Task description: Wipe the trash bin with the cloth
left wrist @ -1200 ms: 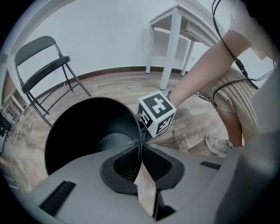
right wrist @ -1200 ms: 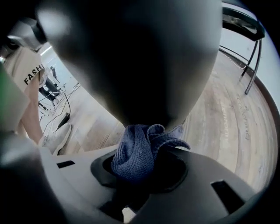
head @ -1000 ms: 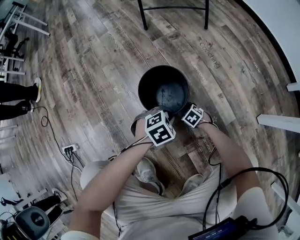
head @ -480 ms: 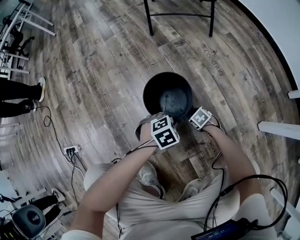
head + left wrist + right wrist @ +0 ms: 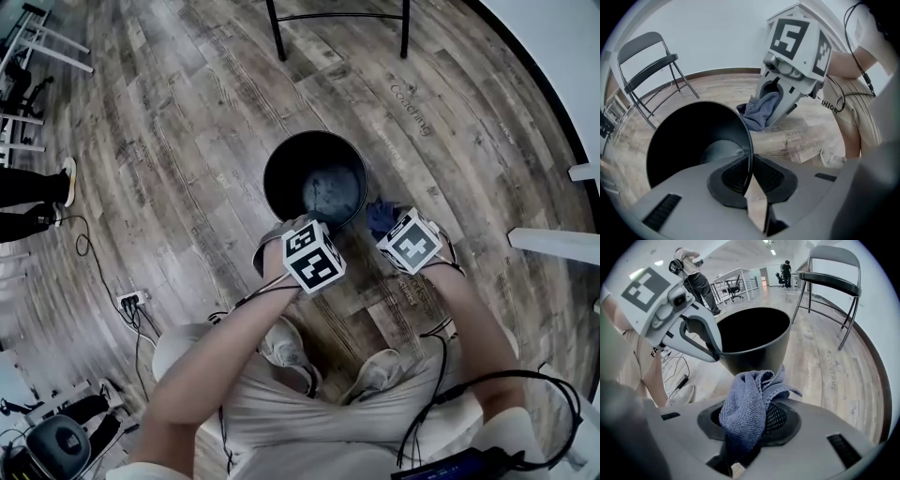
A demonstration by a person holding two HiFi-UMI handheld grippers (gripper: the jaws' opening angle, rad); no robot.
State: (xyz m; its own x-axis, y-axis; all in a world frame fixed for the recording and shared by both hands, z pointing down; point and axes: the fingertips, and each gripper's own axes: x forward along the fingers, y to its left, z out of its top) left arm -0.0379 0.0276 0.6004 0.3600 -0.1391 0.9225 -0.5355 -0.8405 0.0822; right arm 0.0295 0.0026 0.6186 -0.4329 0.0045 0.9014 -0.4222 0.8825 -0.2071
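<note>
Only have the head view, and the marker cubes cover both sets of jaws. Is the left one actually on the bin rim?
Observer: Yes. The left gripper view shows the left gripper shut on the rim of the trash bin, one pad inside the wall and one outside.
Operator: And the right gripper? I only see a bit of blue by the bin.
Observer: That blue is the cloth, bunched up and clamped between its jaws.
Operator: Is the cloth inside the bin or out?
Observer: Out. It hangs beside the rim, close to the left gripper. I cannot tell whether it touches the wall.
</note>
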